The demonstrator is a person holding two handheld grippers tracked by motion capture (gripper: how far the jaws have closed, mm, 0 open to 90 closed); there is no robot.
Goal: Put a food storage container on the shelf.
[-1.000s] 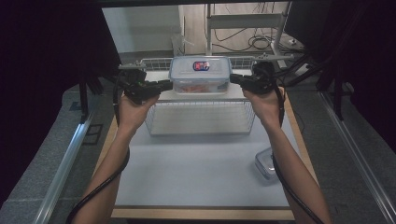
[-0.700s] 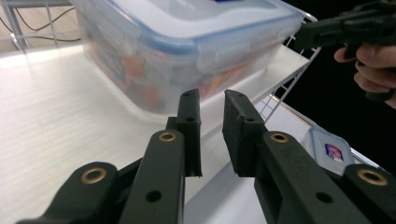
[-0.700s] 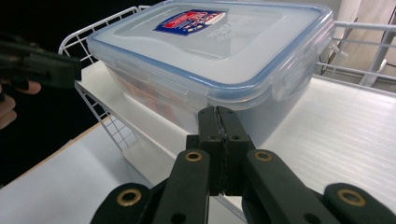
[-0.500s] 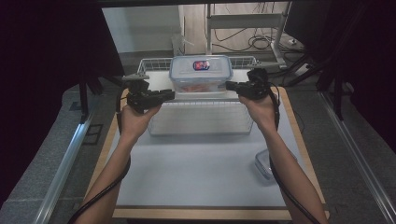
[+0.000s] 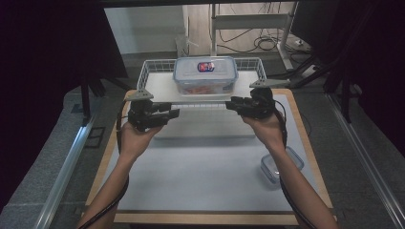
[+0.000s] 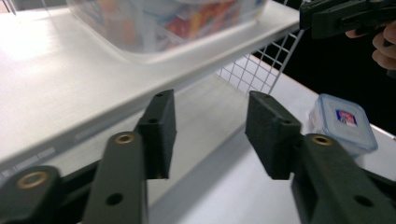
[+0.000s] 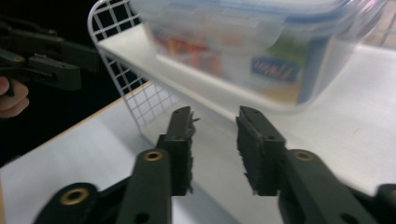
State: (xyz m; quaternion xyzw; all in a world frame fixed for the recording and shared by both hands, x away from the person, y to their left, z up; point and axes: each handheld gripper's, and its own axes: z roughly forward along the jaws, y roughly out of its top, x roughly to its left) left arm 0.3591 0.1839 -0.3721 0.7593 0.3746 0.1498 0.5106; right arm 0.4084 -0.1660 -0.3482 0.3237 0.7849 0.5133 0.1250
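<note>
Both jaws just opened with nothing between them, left gripper [image 5: 174,113] and right gripper [image 5: 231,103] drawn back below the shelf [image 5: 160,86], the food container [image 5: 205,75] sitting up beyond both tips; risk: a hand rising could clip the shelf edge and jolt the container.

large container [image 5: 206,75] on wire shelf [image 5: 153,86] at table's [image 5: 200,181] far edge | small container [image 5: 281,164] on table, near right

A small lidded container [image 5: 281,165] sits on the table's [image 5: 200,186] right side.
</note>
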